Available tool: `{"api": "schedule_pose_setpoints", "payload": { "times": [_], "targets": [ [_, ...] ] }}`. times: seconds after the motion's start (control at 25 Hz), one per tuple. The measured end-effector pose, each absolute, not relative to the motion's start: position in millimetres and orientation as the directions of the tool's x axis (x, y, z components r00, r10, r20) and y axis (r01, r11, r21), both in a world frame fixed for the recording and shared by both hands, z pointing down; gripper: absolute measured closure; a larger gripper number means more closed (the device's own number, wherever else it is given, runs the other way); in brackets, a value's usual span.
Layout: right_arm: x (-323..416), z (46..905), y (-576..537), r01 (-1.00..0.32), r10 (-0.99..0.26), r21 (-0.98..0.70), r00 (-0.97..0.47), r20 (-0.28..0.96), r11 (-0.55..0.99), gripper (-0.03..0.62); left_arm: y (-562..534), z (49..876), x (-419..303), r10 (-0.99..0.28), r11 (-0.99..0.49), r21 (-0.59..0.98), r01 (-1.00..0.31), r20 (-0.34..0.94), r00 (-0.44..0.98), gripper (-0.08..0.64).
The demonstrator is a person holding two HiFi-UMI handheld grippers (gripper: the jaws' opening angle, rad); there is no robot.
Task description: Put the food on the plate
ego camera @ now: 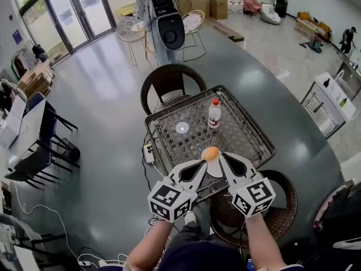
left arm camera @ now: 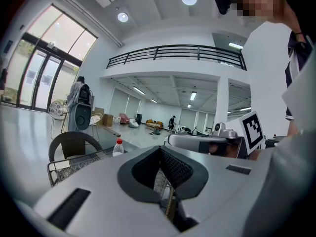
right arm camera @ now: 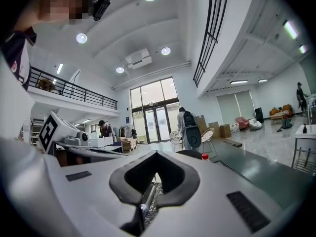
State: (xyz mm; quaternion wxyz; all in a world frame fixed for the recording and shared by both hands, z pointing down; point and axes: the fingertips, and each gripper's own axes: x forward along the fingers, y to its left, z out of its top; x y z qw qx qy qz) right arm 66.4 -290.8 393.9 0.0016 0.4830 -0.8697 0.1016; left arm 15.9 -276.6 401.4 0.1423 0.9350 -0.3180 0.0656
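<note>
An orange, round piece of food (ego camera: 210,153) rests on the far part of a white plate (ego camera: 215,170) near the front edge of the metal mesh table (ego camera: 237,134). My left gripper (ego camera: 202,163) and right gripper (ego camera: 221,157) point inward at the plate from either side, with their tips just short of the food. Both are shut with nothing between the jaws, as the left gripper view (left arm camera: 160,151) and right gripper view (right arm camera: 156,157) also show. The grippers cover much of the plate.
A clear water bottle with a red cap (ego camera: 214,114) stands on the table beyond the plate, and a small round white dish (ego camera: 181,127) lies to its left. Wicker chairs stand at the far side (ego camera: 169,79) and near side (ego camera: 282,208). A person with a backpack (ego camera: 161,16) stands far off.
</note>
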Motion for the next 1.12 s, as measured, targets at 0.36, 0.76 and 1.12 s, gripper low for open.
{"api": "schedule_pose_setpoints", "payload": {
  "times": [0.36, 0.76, 1.12],
  "targets": [
    [63.6, 391.3, -292.0, -0.839, -0.838, -0.174, -0.536, 0.101, 0.516, 0.588, -277.2, 400.5, 11.5, -0.581, -0.754, 0.225, -0.617, 0.210, 0.786, 0.552],
    [67.8, 393.5, -292.0, -0.838, -0.836, -0.182, -0.538, 0.111, 0.515, 0.588, -277.2, 402.5, 13.2, -0.581, -0.751, 0.229, -0.619, 0.215, 0.785, 0.552],
    [66.9, 396.9, -294.3, -0.835, -0.834, -0.186, -0.541, 0.110, 0.517, 0.588, -279.8, 406.6, 13.5, -0.579, -0.751, 0.232, -0.619, 0.219, 0.785, 0.552]
  ]
}}
